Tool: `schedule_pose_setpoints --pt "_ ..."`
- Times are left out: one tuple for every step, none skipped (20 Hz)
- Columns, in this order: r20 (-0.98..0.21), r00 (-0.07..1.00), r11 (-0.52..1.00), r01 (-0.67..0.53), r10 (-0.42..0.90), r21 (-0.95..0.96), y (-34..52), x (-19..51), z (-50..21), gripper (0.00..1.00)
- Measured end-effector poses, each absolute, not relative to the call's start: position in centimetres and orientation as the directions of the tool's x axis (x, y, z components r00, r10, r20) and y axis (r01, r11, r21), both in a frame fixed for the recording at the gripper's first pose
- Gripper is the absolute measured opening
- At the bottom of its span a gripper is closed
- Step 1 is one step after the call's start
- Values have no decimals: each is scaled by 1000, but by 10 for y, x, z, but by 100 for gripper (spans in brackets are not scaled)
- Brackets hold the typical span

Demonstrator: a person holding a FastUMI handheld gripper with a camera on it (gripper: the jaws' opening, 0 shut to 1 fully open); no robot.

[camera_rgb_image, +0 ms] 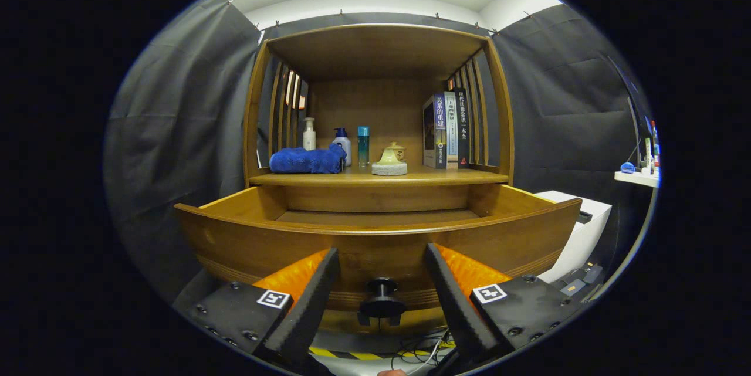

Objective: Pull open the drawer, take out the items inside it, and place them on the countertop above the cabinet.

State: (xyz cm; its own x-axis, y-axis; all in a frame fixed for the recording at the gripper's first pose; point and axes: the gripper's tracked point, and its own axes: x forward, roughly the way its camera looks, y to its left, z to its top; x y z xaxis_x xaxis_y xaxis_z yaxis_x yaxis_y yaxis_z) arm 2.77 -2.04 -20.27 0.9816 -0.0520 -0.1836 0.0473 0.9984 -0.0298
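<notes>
Gripper (381,305): fingers spread wide, holding nothing; the dark drawer knob (382,301) sits between them, untouched on either side. Drawer (375,247) is pulled well out of the cabinet; its front panel stands just ahead of the fingers. The visible far strip of drawer floor looks bare; the near part is hidden behind the front panel, so contents cannot be told. Judgement: the pull looks done; next, lift clear of the knob and tip over the front panel to check inside before reaching. Beyond, the countertop (469,176) carries a blue towel (308,160), bottles (343,144), a small ornament (390,160), books (447,129); free space lies centre-right.
</notes>
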Motion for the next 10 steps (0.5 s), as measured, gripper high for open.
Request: schedule_pose_setpoints --pt "-189 980 998 49 -53 -28 -22 34 -202 97" --pt "-195 979 998 50 -54 -28 -22 39 -203 97" --pt "-197 979 998 50 -55 -28 -22 46 -203 97" --pt "-196 979 998 50 -55 -30 -22 55 -202 97" --pt "-192 980 998 49 -54 -32 -23 61 -200 97" --pt "-186 981 998 49 -54 -32 -24 69 -197 97" --pt "-195 979 998 50 -54 -28 -23 77 -200 97" --pt "-194 979 998 51 -55 -26 -23 82 -199 98" --pt "-198 979 998 52 -57 -30 -24 92 -202 98" --pt "-203 978 998 53 -58 -30 -24 100 -202 98"
